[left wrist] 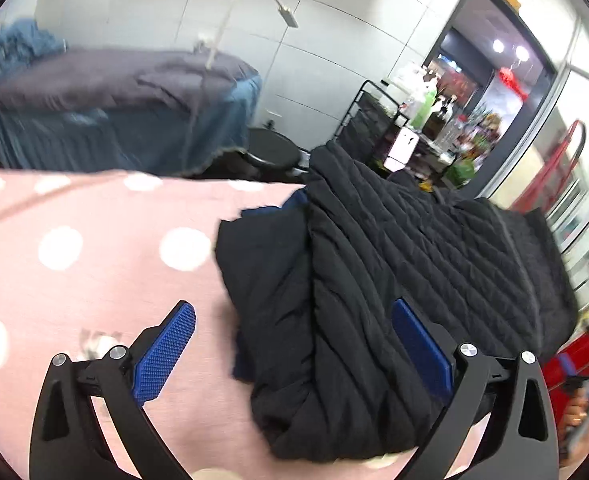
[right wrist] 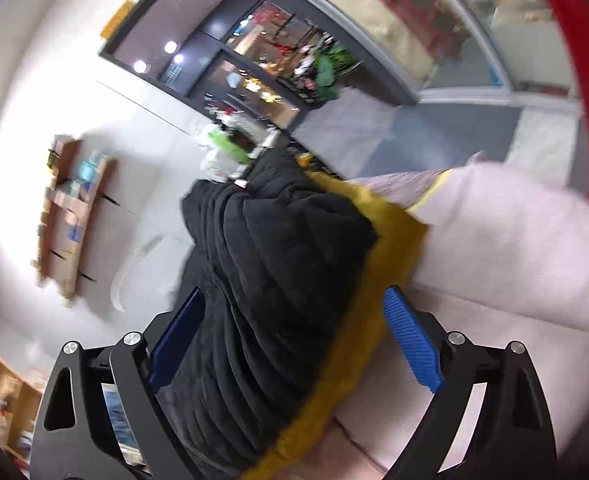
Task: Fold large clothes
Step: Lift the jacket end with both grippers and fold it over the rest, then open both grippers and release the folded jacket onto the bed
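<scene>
both grippers, left gripper and right gripper, spread wide over the black quilted jacket, nothing pinched

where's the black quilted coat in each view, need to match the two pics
Left wrist: the coat fills the centre and right, lying on the pink dotted sheet.
Right wrist: the coat runs up the centre of a rolled picture, with a mustard cloth along its right edge.
Shared landmark: the green bottle just beyond the coat's far end.
</scene>
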A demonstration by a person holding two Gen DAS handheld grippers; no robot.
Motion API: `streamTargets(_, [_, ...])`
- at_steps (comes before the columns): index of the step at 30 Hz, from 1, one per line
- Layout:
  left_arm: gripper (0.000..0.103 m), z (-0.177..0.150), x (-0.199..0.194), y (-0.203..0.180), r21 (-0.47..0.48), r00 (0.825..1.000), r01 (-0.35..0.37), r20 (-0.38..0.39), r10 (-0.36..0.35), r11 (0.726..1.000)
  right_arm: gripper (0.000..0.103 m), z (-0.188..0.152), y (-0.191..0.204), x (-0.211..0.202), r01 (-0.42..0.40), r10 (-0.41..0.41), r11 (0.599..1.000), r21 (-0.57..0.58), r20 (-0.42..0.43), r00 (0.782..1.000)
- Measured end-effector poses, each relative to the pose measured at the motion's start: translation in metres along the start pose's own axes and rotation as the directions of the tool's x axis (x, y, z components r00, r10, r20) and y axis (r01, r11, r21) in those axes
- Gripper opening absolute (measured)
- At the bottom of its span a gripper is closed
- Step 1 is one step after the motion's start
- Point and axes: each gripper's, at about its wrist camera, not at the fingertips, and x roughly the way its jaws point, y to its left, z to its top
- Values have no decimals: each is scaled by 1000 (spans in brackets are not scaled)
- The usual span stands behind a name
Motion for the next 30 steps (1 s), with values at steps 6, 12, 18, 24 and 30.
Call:
streamTargets(6, [97, -16, -4, -53, 182, 985, -87, -133, 112, 979, 91, -40, 75, 4, 157, -242, 900, -407, -166, 956])
streamTargets(12, [96, -37, 3, -96, 234, 950, -41, -291, 110, 971, 91, -87, 143, 27, 79, -342, 745, -662, -277, 898])
streamTargets(18, [96, -48, 15, -120, 223, 891, -7, -440, 107, 975, 91, -110, 182, 44, 39, -455, 621, -783, -320, 831])
streamTargets(24, [96, -44, 16, -150, 294, 873, -15, -463, 155, 956, 91, -114, 194, 55, 37, -528, 583, -812, -344, 777])
streamTargets(30, [96, -28, 12, -170, 306, 878, -20, -450, 163, 952, 91, -116, 198, 69, 15, -577, 545, -838, -363, 731])
